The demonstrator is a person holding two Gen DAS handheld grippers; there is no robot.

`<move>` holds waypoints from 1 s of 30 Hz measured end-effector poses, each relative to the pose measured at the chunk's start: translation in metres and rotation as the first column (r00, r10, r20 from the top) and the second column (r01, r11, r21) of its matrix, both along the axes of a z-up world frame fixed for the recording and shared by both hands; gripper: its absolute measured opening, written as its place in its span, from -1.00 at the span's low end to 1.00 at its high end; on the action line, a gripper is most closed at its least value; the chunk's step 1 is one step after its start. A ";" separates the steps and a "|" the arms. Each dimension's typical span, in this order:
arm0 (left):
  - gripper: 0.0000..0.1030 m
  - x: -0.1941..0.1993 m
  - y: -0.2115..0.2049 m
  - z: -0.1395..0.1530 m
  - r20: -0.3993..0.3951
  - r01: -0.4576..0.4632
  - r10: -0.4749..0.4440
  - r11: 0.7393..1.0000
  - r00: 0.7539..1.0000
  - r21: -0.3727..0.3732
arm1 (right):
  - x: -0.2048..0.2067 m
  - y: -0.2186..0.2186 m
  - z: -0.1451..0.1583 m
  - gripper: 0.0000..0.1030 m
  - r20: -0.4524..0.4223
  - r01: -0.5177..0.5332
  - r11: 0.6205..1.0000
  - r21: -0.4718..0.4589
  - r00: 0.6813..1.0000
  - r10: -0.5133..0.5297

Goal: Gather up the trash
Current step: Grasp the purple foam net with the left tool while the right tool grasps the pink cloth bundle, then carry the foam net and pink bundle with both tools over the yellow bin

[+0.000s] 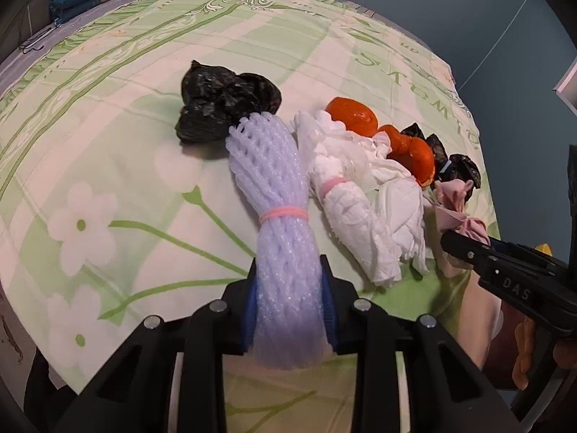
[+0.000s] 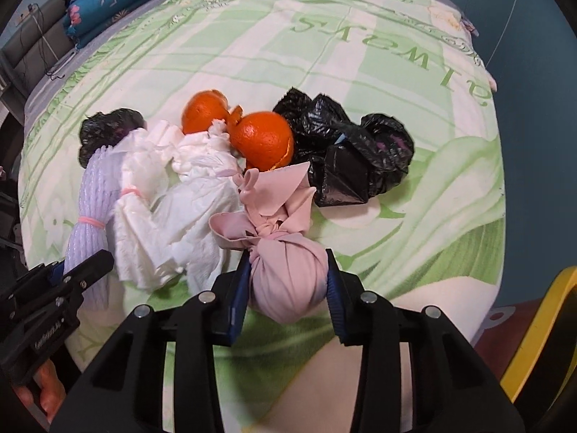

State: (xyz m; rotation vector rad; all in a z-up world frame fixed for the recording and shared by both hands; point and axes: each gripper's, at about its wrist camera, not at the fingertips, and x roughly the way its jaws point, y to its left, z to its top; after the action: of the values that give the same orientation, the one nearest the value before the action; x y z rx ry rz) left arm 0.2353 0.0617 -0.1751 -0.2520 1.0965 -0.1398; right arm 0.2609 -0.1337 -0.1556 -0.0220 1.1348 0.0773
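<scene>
Foam netting, bundled with a pink rubber band, is sitting clamped between the blue pads of the left tongs (image 1: 290, 306); this foam net bundle (image 1: 277, 195) is lying with its far end on the bed sheet (image 1: 108, 115). Across from it the right tongs (image 2: 286, 285) are gripping a knotted pink cloth bundle (image 2: 285, 270) at its round end. Judging from this, collection is barely starting: two pieces are in hand, none visibly deposited, and no bin is clearly showing. Waiting on the bed are crumpled white tissue (image 2: 169, 195), orange peel halves (image 2: 261, 140), a large black plastic bag (image 2: 346, 155) and a smaller black bag (image 1: 223, 104). All are lying packed together, touching. Open sheet is stretching beyond and left of the heap, giving lifting room. Nearby on the right, the bed edge is dropping away, beside a yellow object (image 2: 541, 332) I cannot identify.
</scene>
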 end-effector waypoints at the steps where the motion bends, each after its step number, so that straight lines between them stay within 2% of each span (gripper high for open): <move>1: -0.46 -0.002 0.003 0.002 0.002 -0.004 0.004 1.000 1.000 -0.010 | -0.003 -0.001 0.004 -0.31 0.009 0.000 1.000 0.003 1.000 0.000; 4: -0.46 -0.010 0.010 0.012 0.019 -0.010 0.010 0.999 1.000 -0.035 | -0.013 -0.004 0.018 -0.31 0.038 -0.008 1.000 0.013 0.999 0.008; 19: -0.47 -0.061 0.015 0.066 0.160 -0.007 0.017 0.998 0.987 -0.062 | -0.076 -0.016 0.073 -0.31 0.153 -0.060 0.993 0.105 0.987 0.043; 30: -0.47 -0.097 -0.001 0.108 0.272 0.020 -0.004 0.998 0.962 -0.056 | -0.118 -0.042 0.111 -0.30 0.237 -0.068 0.989 0.134 0.971 0.035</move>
State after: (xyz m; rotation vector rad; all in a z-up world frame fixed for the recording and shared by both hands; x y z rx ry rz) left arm 0.1381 0.0611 -0.0667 -0.2700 0.8214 -0.2112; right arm 0.1427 -0.1761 -0.0445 0.0644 0.8900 0.1965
